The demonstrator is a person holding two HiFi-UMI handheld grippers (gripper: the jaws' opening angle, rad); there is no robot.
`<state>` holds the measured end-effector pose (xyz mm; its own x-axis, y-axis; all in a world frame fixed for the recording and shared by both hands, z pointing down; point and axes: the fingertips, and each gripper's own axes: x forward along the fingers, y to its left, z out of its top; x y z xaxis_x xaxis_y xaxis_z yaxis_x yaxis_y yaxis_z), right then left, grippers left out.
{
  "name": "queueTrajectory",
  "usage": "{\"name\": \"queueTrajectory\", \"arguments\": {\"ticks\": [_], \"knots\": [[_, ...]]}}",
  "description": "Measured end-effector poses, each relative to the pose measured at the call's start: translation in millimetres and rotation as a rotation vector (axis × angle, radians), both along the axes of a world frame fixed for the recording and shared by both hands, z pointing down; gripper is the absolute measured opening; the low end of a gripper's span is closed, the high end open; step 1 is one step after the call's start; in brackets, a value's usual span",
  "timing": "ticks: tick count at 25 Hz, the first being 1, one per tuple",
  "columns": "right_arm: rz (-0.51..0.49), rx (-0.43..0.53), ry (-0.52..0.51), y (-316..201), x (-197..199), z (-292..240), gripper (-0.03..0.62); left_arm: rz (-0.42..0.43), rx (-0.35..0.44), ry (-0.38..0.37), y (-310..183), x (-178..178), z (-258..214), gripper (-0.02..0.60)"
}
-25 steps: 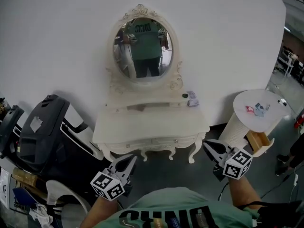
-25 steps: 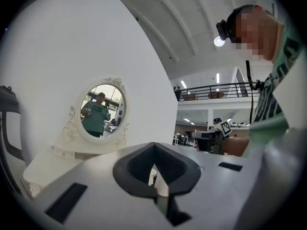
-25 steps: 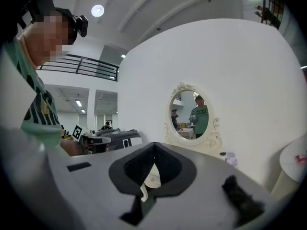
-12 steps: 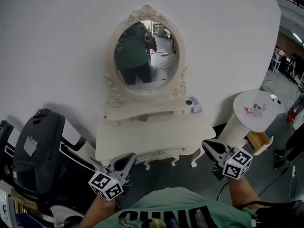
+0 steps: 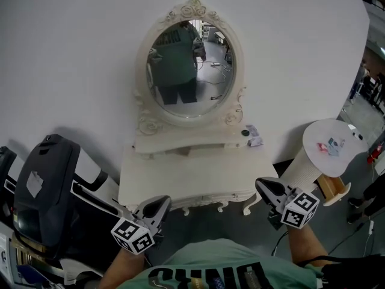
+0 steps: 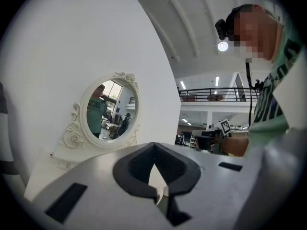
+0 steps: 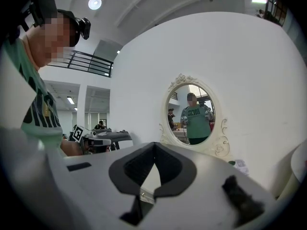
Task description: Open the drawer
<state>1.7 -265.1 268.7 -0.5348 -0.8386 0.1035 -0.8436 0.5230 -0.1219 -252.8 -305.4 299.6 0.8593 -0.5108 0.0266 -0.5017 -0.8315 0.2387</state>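
Closing in on the drawer, nothing gripped yet

The shallow white drawer sits under the carved white dressing table's front edge. Left gripper and right gripper hover near, jaws pressed together, empty; part one before reaching a knob.

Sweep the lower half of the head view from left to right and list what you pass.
black machine → left claw → right claw → round white side table. The dressing table spans across both claws, so it has no clear place in the order.
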Motion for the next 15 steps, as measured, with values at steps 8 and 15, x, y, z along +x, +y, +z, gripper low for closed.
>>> {"name": "queueTrajectory", "arguments": {"ticks": [8,15], "knots": [[-0.133,0.017,-0.001,-65.2,72.3,2.6,0.011,-0.113,-0.001,-0.024,-31.3,75.0,-3.3,0.009],[-0.211,0.041,-0.018,-109.2,124.6,3.6,0.011,-0.144,-0.019,-0.062,-53.2,145.7,4.0,0.009]]}}
